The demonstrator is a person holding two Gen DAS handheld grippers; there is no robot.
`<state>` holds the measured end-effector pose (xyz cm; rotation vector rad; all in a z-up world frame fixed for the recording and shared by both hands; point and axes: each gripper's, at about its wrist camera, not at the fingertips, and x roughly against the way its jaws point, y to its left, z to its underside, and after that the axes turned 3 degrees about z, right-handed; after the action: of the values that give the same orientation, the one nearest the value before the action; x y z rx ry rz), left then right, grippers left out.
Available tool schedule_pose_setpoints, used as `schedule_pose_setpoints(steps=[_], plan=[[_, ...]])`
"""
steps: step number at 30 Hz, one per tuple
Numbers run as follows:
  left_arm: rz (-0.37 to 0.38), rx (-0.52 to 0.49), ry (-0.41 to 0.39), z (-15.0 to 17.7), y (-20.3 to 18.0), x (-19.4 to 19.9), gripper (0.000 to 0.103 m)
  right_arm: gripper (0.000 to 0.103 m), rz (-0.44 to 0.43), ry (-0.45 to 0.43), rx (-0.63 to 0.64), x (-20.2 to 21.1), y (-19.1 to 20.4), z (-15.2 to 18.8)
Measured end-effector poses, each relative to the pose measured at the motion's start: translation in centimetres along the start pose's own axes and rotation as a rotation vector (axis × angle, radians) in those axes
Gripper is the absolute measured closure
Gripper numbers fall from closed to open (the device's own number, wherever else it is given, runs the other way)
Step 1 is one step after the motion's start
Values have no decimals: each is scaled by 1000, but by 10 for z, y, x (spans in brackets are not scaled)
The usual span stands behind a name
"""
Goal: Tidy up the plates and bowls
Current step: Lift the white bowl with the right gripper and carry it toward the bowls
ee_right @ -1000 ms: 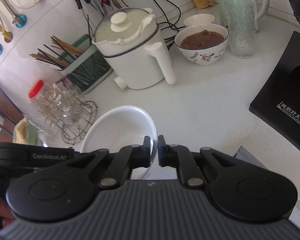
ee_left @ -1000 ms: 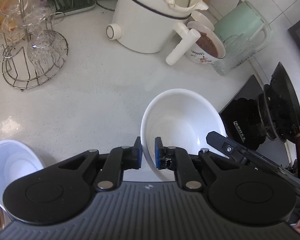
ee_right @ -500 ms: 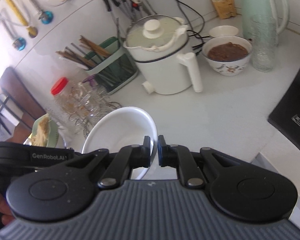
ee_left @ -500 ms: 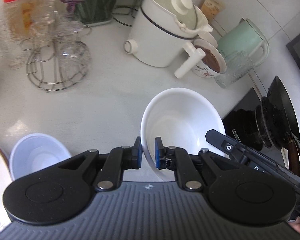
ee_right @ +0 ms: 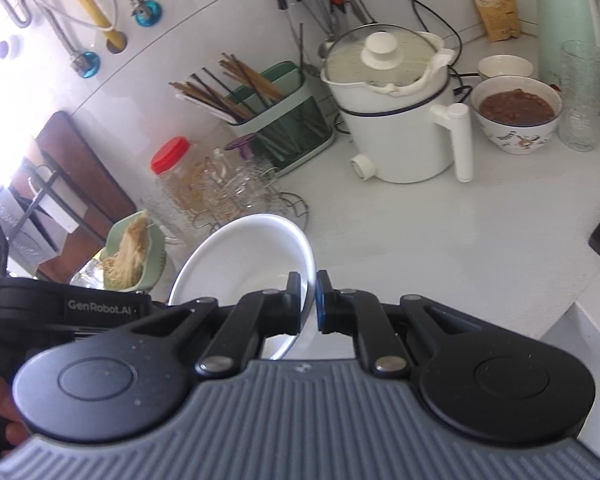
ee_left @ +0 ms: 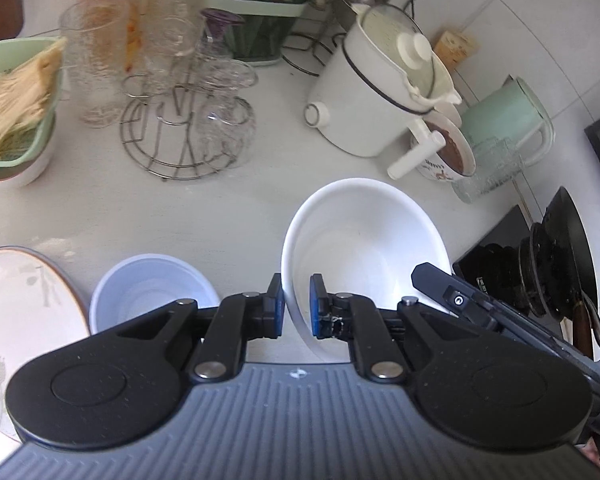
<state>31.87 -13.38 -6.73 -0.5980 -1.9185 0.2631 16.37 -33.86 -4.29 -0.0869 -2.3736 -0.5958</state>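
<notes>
A large white bowl (ee_left: 364, 248) is held in the air above the counter by both grippers. My left gripper (ee_left: 296, 310) is shut on its near left rim. My right gripper (ee_right: 308, 302) is shut on the bowl's right rim, and the bowl (ee_right: 244, 260) fills the middle of the right wrist view. Below to the left in the left wrist view sit a smaller pale blue bowl (ee_left: 148, 292) and a floral plate (ee_left: 16, 312) at the frame's left edge.
On the white counter (ee_left: 240, 208) stand a glass rack (ee_left: 188, 128), a red-lidded jar (ee_left: 108, 12), a green dish of noodles (ee_left: 12, 104), a white electric pot (ee_right: 396, 112), a bowl of brown food (ee_right: 516, 112), a green kettle (ee_right: 568, 20) and a black stove (ee_left: 540, 264).
Both grippers have carried the white bowl leftward and back along the counter; the blue bowl, floral plate and noodle dish have come into the left wrist view.
</notes>
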Motion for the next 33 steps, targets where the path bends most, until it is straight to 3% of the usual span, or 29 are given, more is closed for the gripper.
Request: schedule_pose_setpoints(steps=[17,26,33], plan=[[-64,139,-49,13,83,36,90,93,-69,103,97,-40,66,17],[-169,128,-43,18,112,32,90,91,-96,227,146,-79,90,36],[-166,206,-32,33,138,26,90,91,-92,274,181,-95,97,51]])
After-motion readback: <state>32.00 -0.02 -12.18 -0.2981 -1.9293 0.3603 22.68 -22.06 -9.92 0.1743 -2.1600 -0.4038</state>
